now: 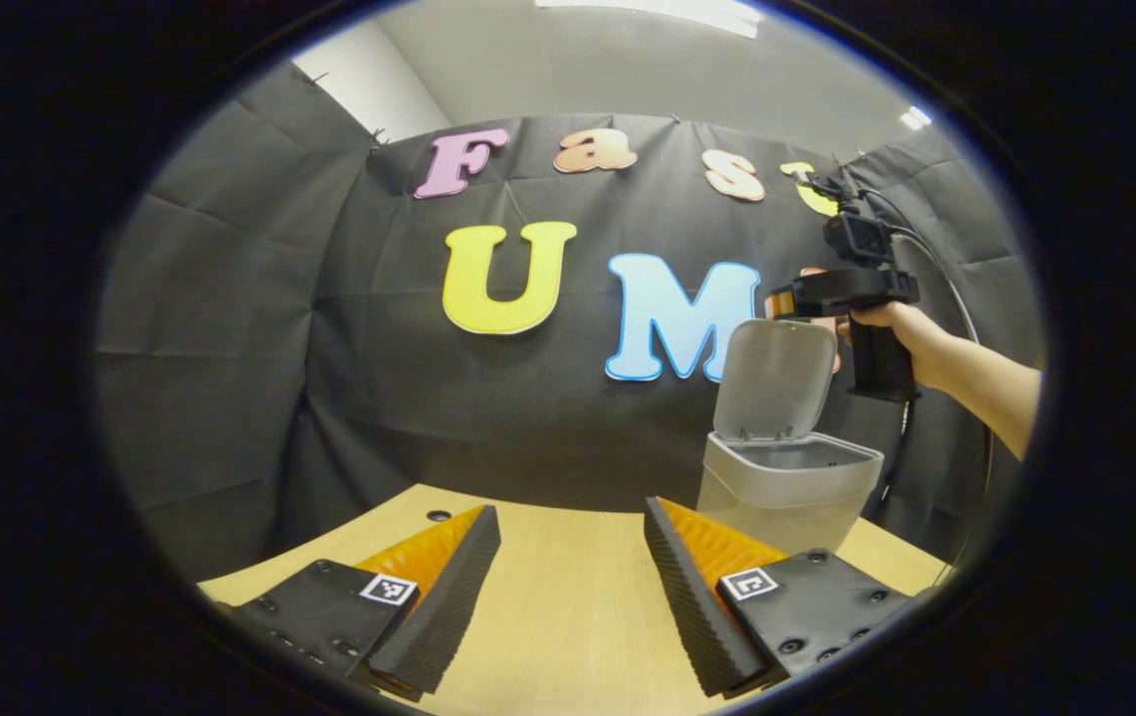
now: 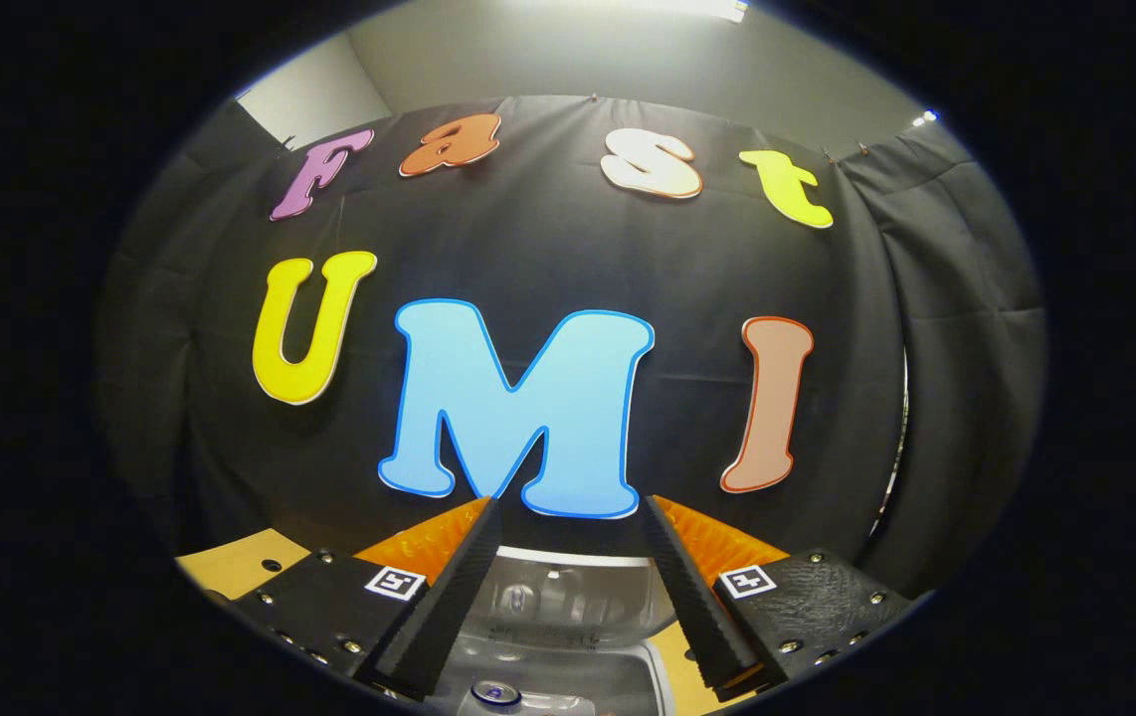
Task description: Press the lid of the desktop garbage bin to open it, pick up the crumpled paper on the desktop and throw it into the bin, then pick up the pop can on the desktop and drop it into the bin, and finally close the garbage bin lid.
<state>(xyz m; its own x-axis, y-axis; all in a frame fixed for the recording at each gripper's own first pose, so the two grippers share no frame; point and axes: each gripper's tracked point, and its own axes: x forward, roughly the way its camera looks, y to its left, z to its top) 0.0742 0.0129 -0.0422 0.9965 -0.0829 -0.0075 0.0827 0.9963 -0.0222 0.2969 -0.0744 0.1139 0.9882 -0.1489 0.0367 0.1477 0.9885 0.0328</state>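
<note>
A black cloth wall hangs behind a pale wooden desk (image 1: 568,617). The bin (image 1: 787,492) stands near the desk's far right edge, and its lid (image 1: 777,378) is flipped up and open.

In the left gripper view, your left gripper (image 1: 568,597) hovers low over the bare desk, its jaws wide and holding nothing. Farther off, your other hand (image 1: 886,318) holds the right gripper (image 1: 842,293) up high, just beside the top of the raised lid.

In the right gripper view, the right gripper (image 2: 563,607) looks down over the open bin, jaws wide and empty. Right at the bottom, between the jaws, you can see the shiny top of the pop can (image 2: 493,693). It seems to lie down inside the bin, so that part looks done.

What is left, I think, is closing the lid. It looks like thin, light plastic on a hinge at the back. It is smooth, so a finger could slip. Do not pinch it. Push gently on the top edge, far from the hinge, and let it swing down. The bin looks light too, so a hard push could slide it along the desk.
</note>
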